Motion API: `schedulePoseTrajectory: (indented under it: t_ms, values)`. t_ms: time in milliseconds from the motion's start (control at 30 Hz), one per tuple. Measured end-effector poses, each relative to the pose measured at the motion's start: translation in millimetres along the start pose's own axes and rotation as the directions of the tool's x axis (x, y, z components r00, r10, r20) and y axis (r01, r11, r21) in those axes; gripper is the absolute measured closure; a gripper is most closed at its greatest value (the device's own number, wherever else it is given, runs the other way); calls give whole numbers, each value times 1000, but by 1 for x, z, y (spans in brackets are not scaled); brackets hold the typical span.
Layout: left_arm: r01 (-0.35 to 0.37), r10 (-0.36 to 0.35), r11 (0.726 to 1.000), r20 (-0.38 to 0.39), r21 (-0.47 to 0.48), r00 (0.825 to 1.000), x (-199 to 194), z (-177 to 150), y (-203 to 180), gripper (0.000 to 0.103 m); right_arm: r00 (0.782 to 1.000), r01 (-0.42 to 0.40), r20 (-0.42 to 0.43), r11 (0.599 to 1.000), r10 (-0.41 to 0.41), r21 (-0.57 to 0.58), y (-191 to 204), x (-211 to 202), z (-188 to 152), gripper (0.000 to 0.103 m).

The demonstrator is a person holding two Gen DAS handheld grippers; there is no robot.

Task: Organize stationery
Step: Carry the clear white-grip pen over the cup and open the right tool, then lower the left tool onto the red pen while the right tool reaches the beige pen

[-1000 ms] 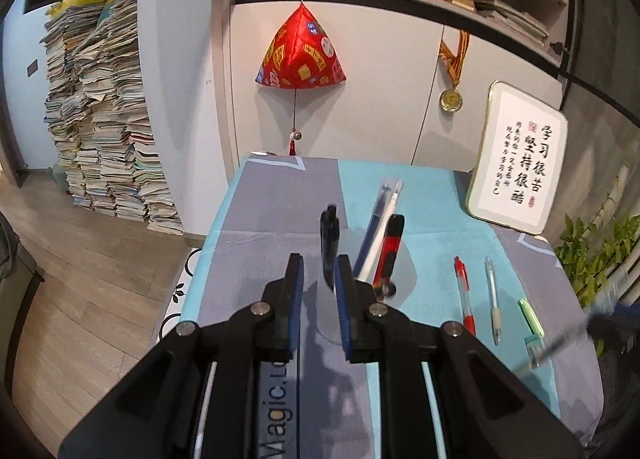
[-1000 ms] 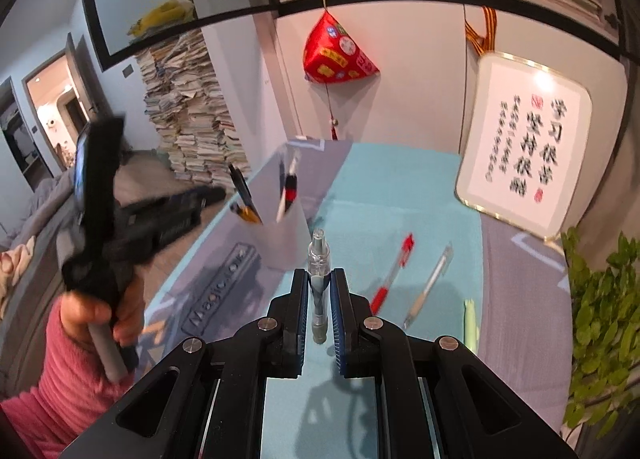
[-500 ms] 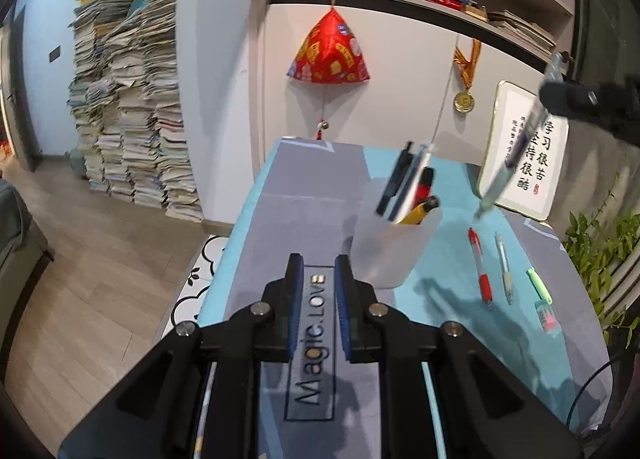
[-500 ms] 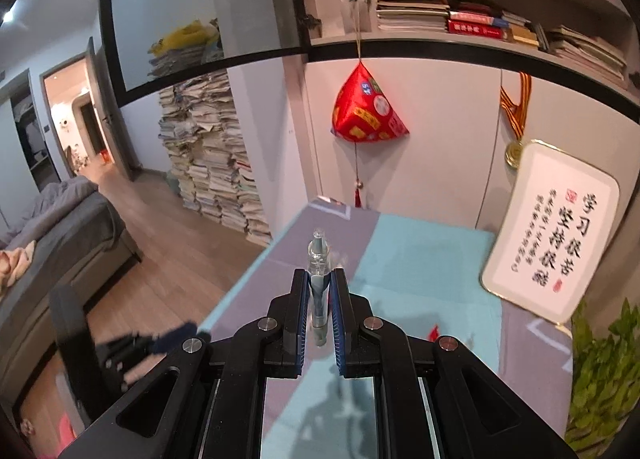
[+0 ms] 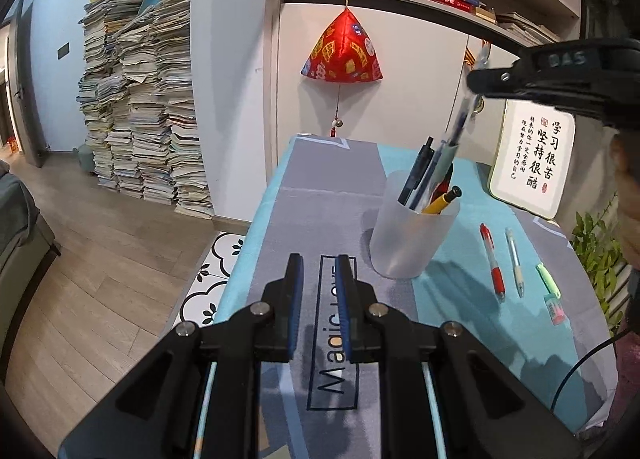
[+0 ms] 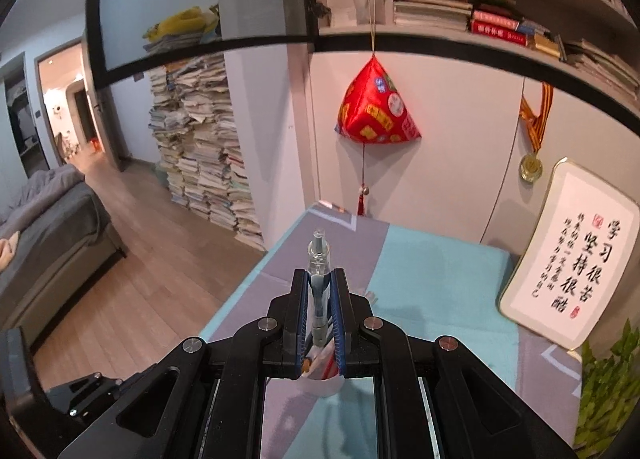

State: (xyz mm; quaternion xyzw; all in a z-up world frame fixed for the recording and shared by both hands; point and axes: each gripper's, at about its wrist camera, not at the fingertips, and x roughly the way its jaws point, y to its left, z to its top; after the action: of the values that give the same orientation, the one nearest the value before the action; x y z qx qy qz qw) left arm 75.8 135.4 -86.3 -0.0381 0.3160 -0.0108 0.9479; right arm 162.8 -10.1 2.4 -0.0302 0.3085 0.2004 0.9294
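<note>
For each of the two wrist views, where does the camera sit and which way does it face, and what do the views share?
Left wrist: behind the empty left gripper, looking down along the grey and teal mat at the frosted pen cup; the right gripper enters top right.
Right wrist: behind the right gripper, jaws shut on a clear pen, directly over the cup.
Shared: red hanging pouch, framed calligraphy board, paper stacks.

Two wrist views, shared pen cup (image 5: 414, 235)
</note>
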Motion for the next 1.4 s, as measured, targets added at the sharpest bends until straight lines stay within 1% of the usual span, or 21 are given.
schedulePoseTrajectory:
  t_ms: [133, 300, 633, 767, 933, 1133, 1200, 1333, 1400]
  values:
    - [6, -6, 1000, -4, 8, 1000, 2, -1, -1, 88, 1000, 18, -26, 1000, -18, -5, -1, 9, -7, 91]
    - [8, -8, 1000, -8, 19, 1000, 4, -1, -3, 88, 998, 20, -63, 1000, -21, -11, -4, 20, -17, 91]
    - [20, -19, 999, -32, 37, 999, 10, -3, -11, 87, 990, 4, -141, 1000, -1, 17, -11, 39, -34, 91]
    - [24, -23, 999, -35, 45, 999, 11, -4, -14, 82, 986, -5, -167, 999, 11, 37, -15, 44, -39, 91]
    - [29, -27, 998, -40, 48, 999, 11, -5, -18, 82, 985, -17, -170, 999, 24, 41, -18, 42, -41, 91]
    - [35, -32, 998, -48, 59, 998, 11, -7, -23, 81, 984, -39, -169, 996, 52, 80, -25, 36, -43, 91]
    - [36, -33, 997, -49, 63, 998, 10, -7, -25, 78, 985, -41, -165, 995, 56, 88, -28, 32, -44, 91]
    - [43, -39, 996, -51, 72, 998, 11, -8, -30, 77, 986, -55, -153, 994, 69, 91, -33, 19, -47, 91]
    - [45, -41, 996, -54, 78, 998, 11, -8, -34, 77, 987, -50, -150, 996, 62, 78, -36, 11, -50, 91]
